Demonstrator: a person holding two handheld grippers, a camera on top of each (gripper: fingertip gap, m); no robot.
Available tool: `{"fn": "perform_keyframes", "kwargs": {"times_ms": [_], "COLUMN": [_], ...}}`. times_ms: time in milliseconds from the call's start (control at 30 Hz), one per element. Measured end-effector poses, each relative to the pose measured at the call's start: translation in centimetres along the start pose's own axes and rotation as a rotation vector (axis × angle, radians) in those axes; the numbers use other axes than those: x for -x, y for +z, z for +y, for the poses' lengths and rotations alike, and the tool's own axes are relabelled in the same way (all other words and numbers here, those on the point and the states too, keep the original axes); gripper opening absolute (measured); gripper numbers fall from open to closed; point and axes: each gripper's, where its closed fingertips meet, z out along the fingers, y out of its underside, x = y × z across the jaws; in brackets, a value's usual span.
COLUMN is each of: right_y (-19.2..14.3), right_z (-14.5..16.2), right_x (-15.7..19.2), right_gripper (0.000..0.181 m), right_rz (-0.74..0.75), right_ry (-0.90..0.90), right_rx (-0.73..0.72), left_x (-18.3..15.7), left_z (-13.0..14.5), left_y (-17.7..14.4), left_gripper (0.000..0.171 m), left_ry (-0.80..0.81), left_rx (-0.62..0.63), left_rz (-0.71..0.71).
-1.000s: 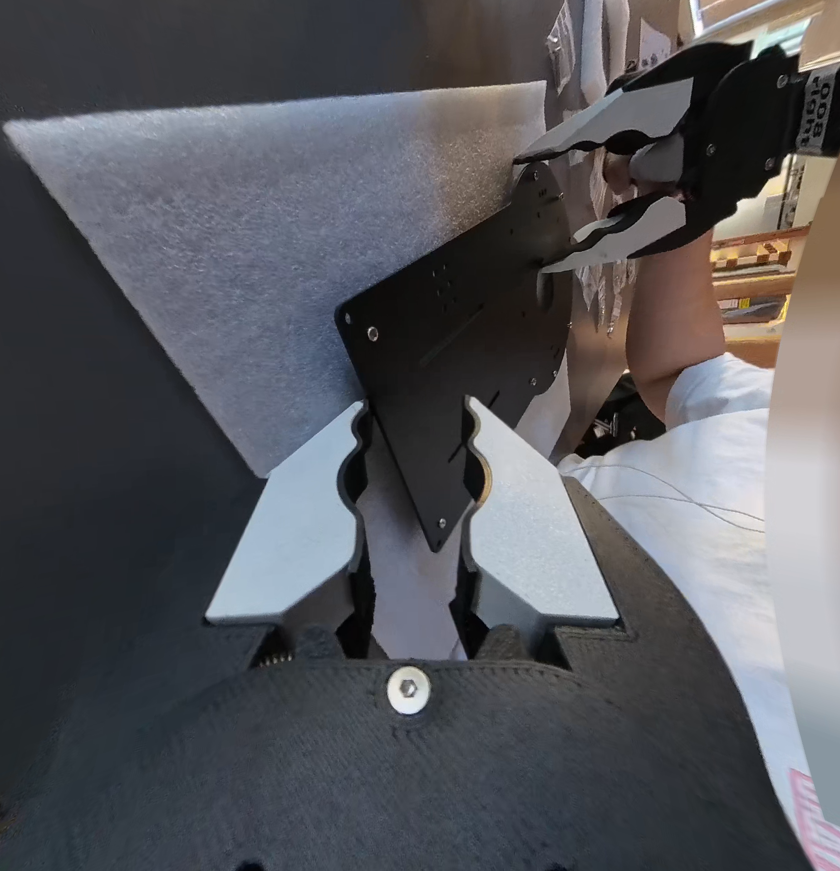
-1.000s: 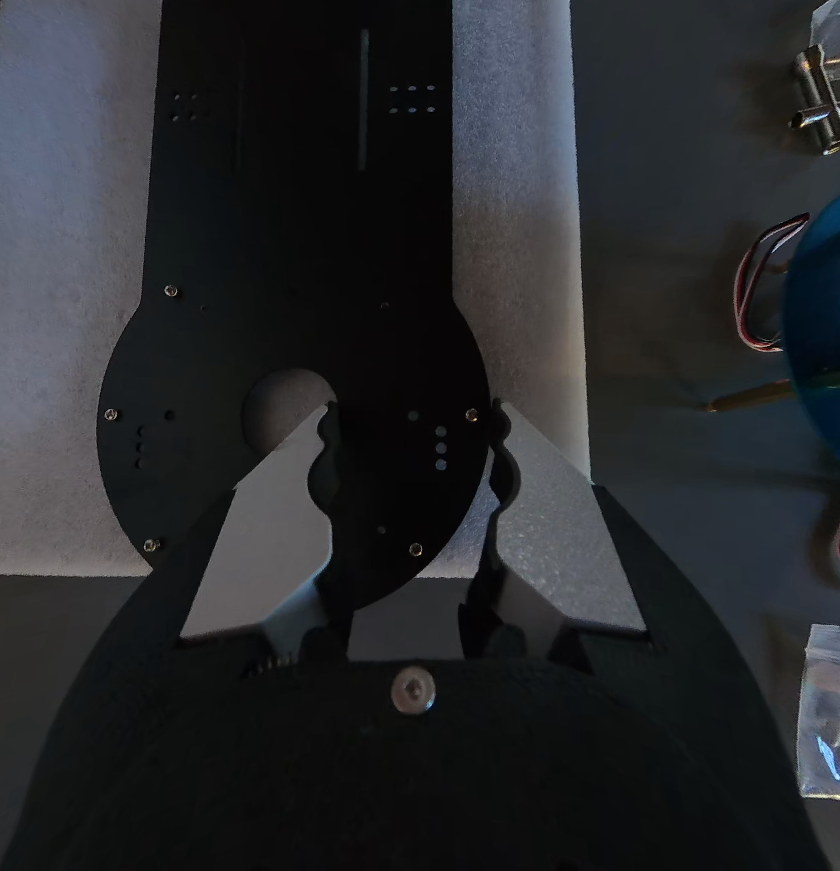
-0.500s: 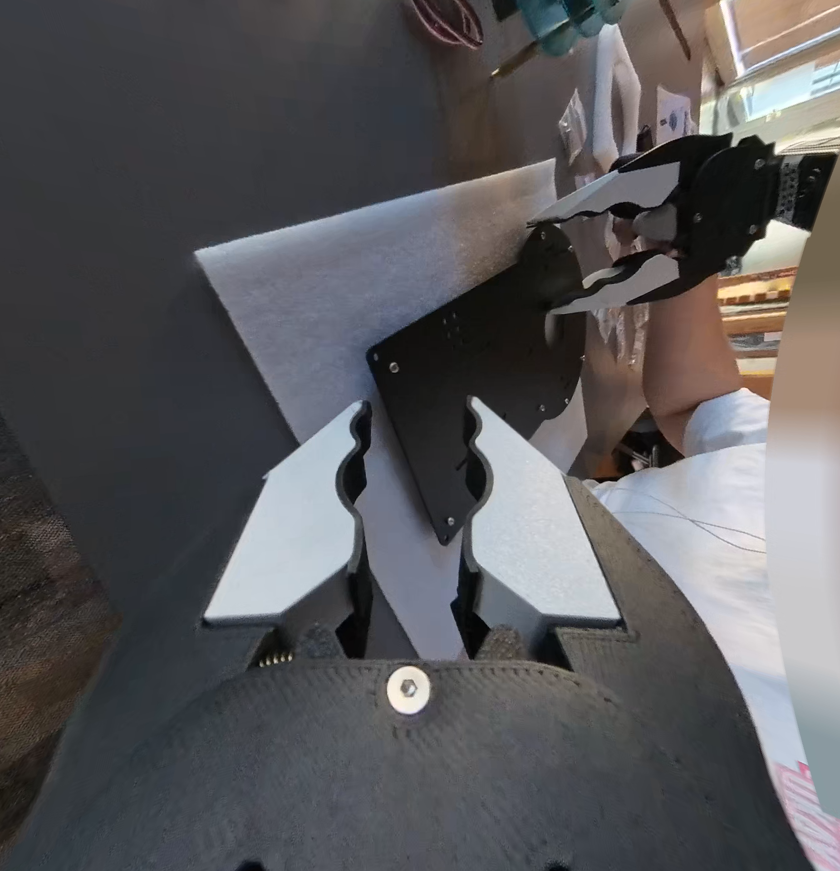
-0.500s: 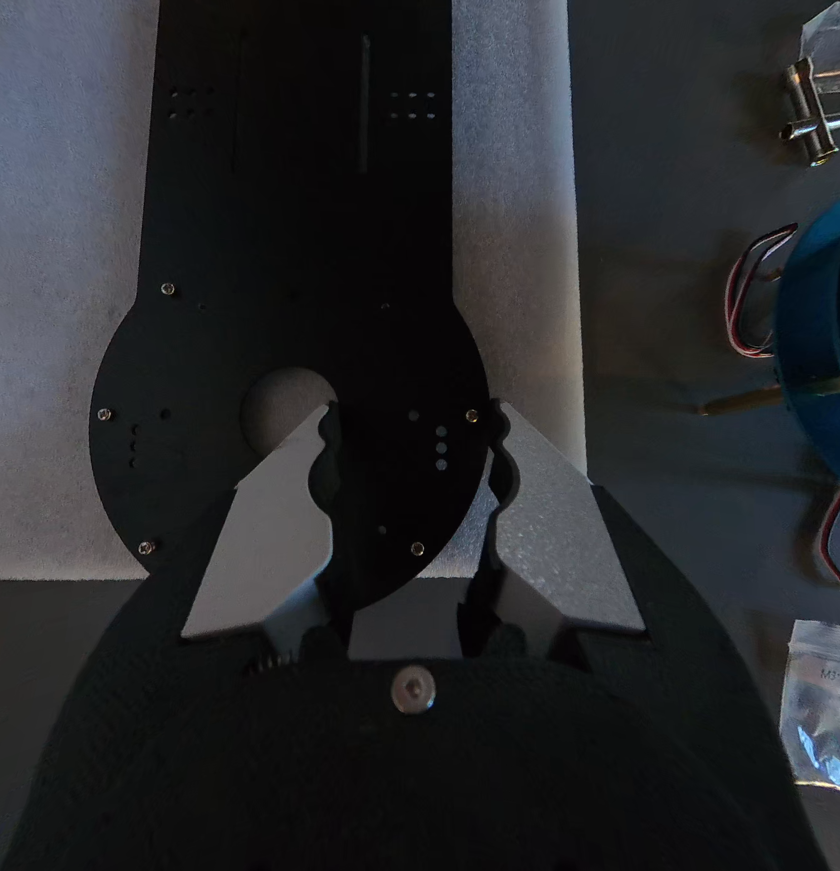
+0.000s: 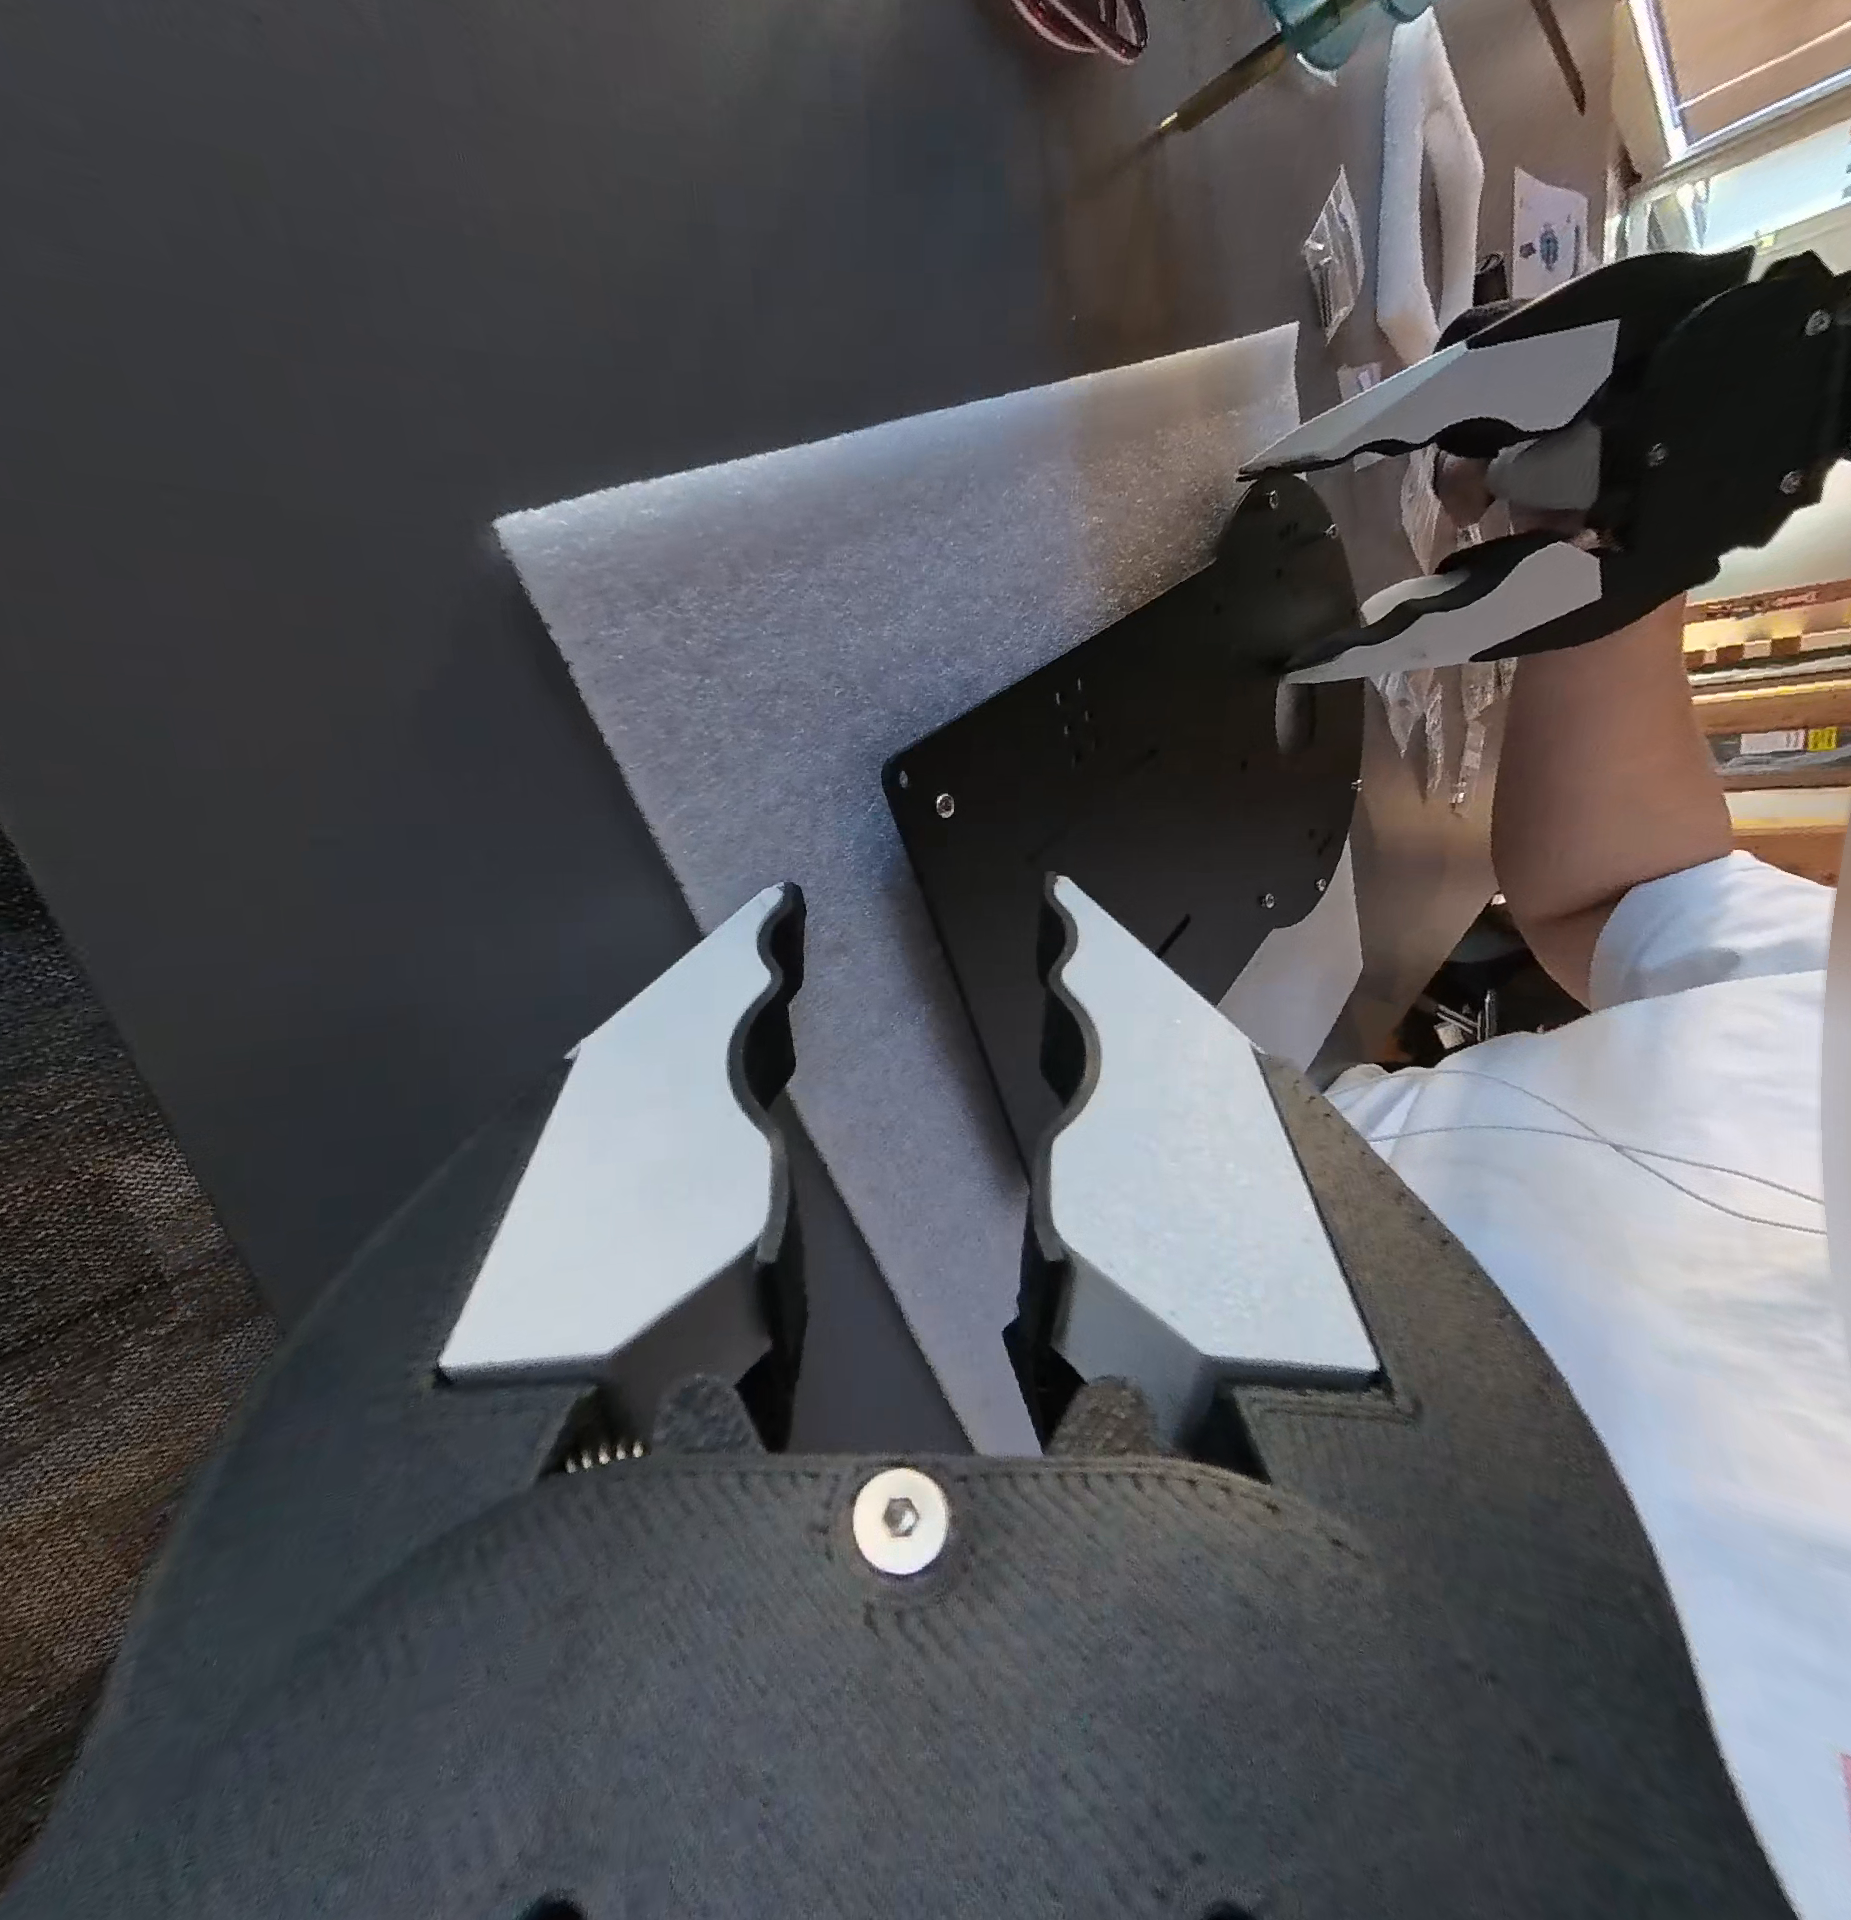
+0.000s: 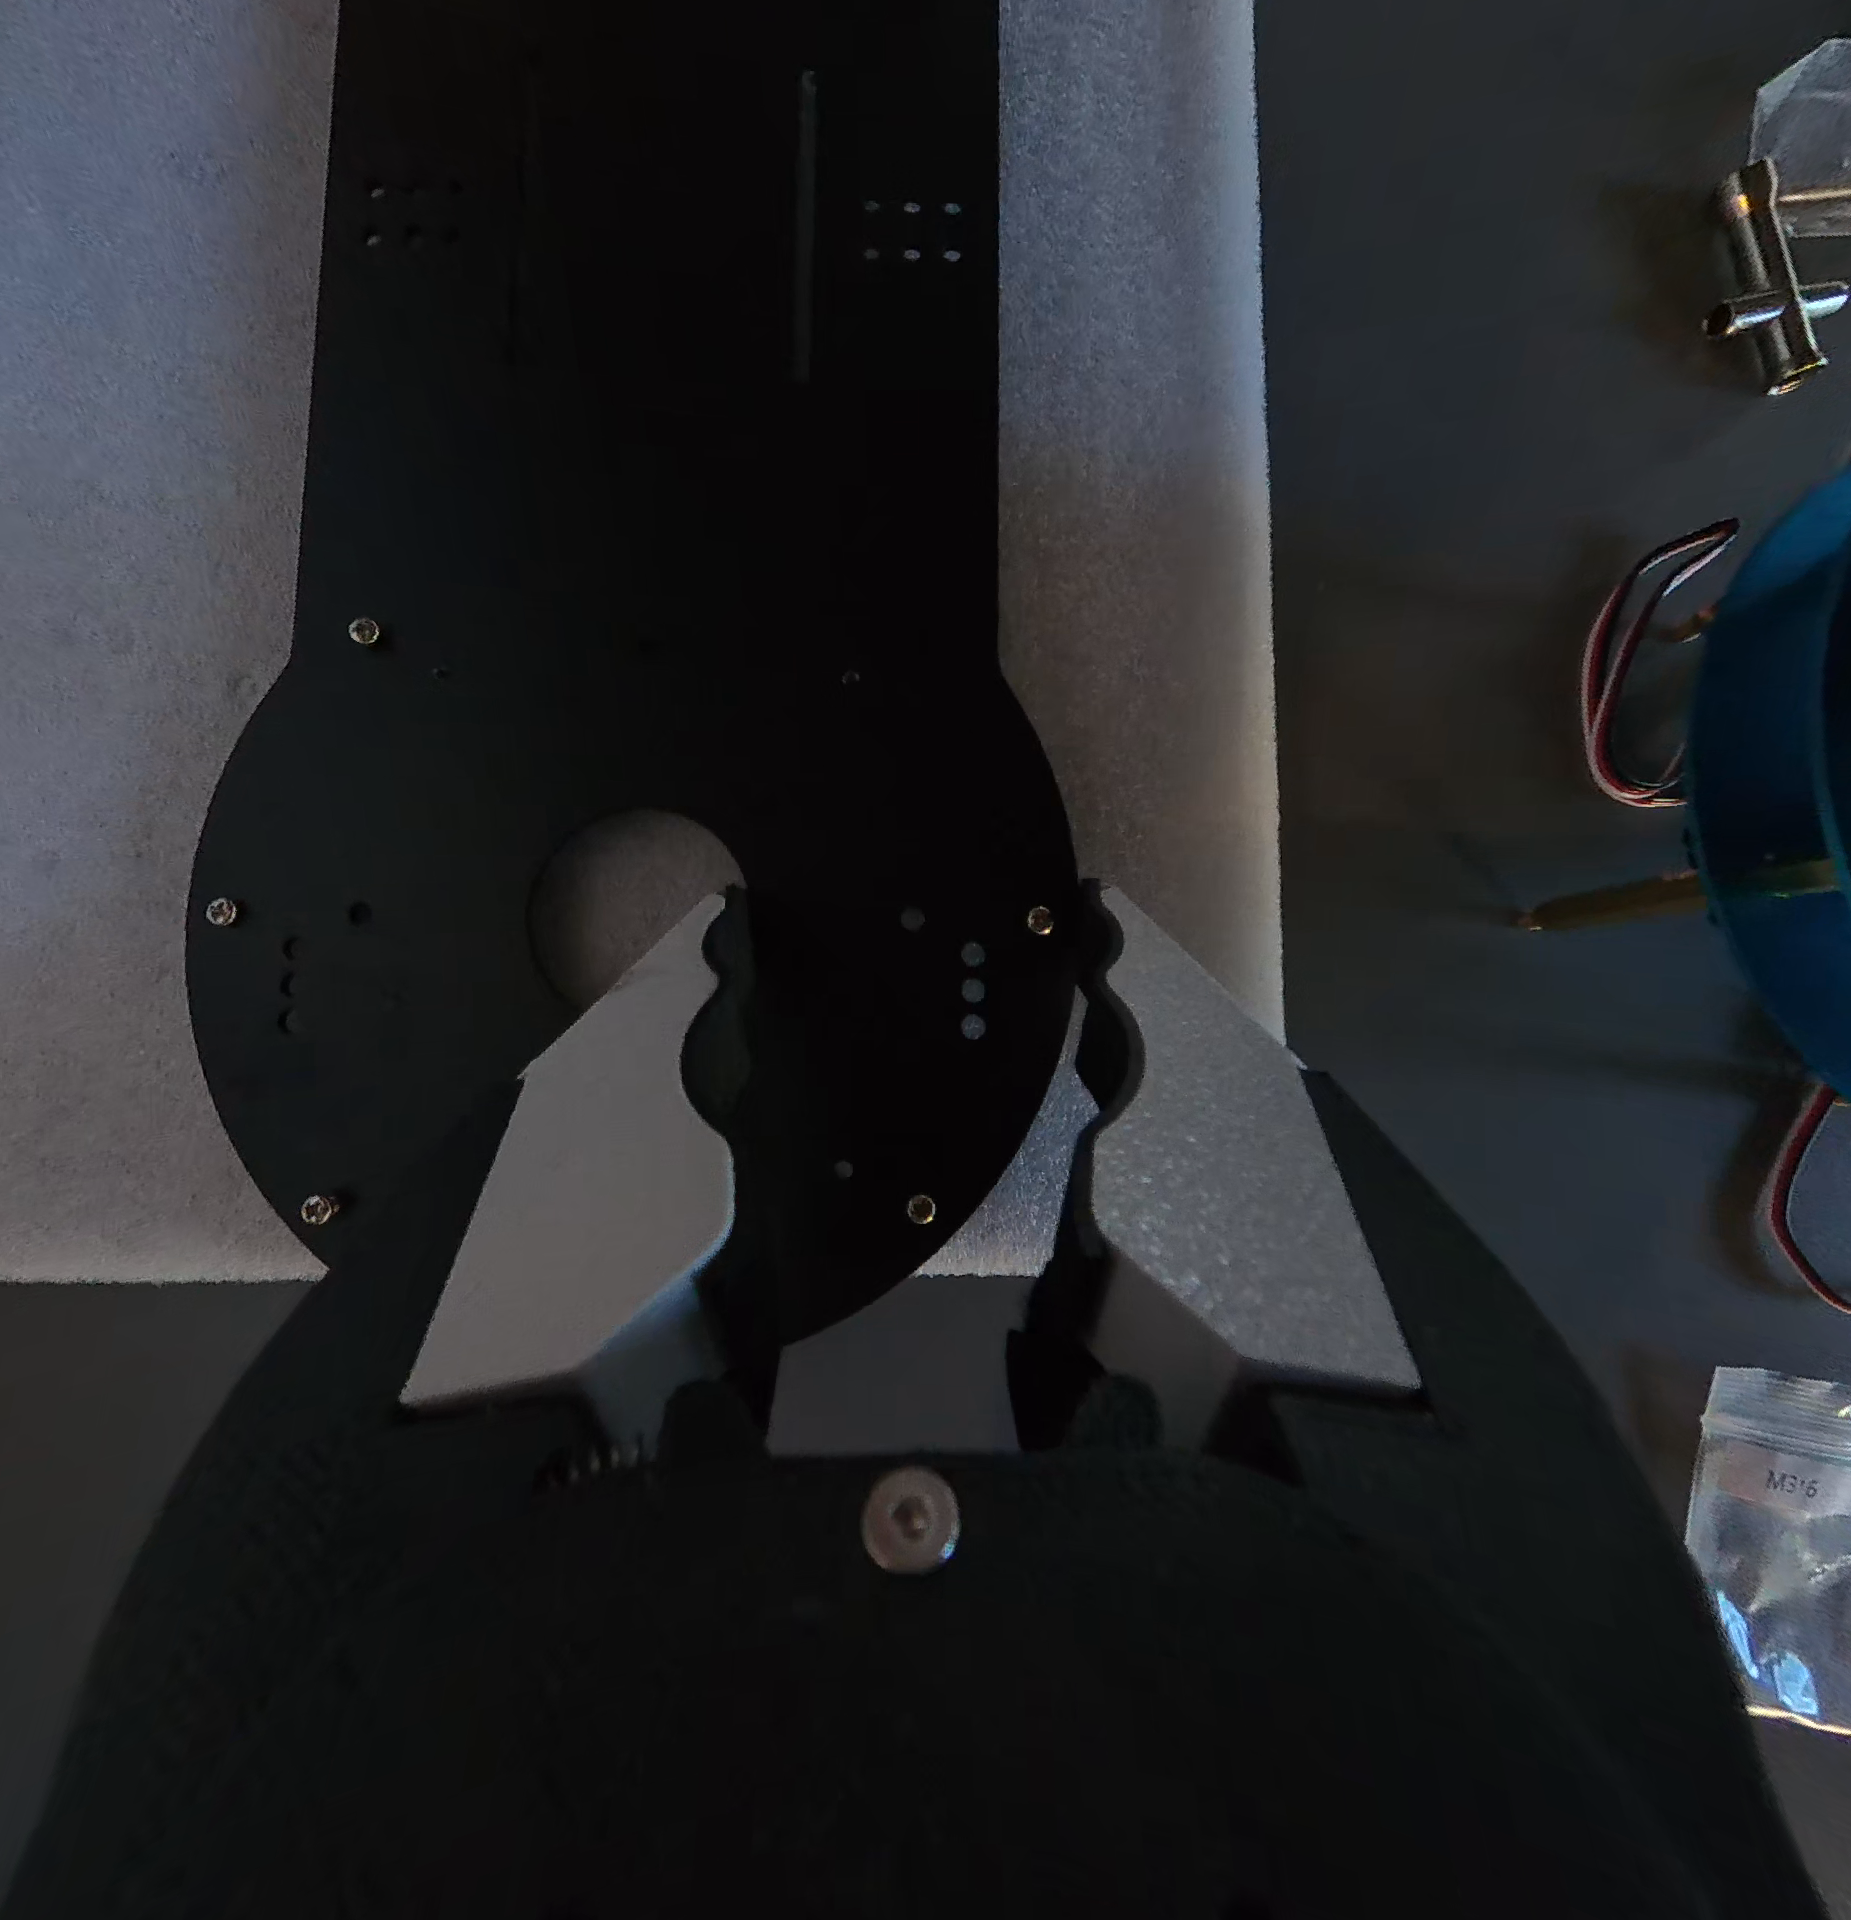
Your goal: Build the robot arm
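Right wrist view: right hand-held gripper (image 6: 910,904) jaws apart, straddling round end of black plate (image 6: 651,499), which lies flat on foam sheet (image 6: 90,623) on dark counter (image 6: 1420,416). Plate looks thin, stiff, light, prob slick; grip at rim edge. Left hand-held gripper (image 5: 921,894) also apart, empty, near plate's square end. Vs 1 s ago: left pulled back off plate corner; right unchanged.
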Motion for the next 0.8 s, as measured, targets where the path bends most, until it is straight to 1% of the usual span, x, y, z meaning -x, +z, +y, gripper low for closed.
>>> {"fn": "perform_keyframes", "kwargs": {"times_ms": [367,800], "right_y": [0.05,0.09], "right_z": [0.00,0.03], "right_x": [-0.01,0.08], "right_gripper": [0.062,0.062], "right_rz": [-0.002,-0.011], "right_ry": [-0.005,-0.043], "right_rx": [0.000,0.037], "left_x": [-0.08,-0.12], "left_z": [-0.04,-0.10], "left_y": [0.08,0.06], "left_gripper": [0.044,0.044], "left_ry": [0.000,-0.015], "left_rx": [-0.002,-0.023], "left_rz": [0.007,0.027]}}
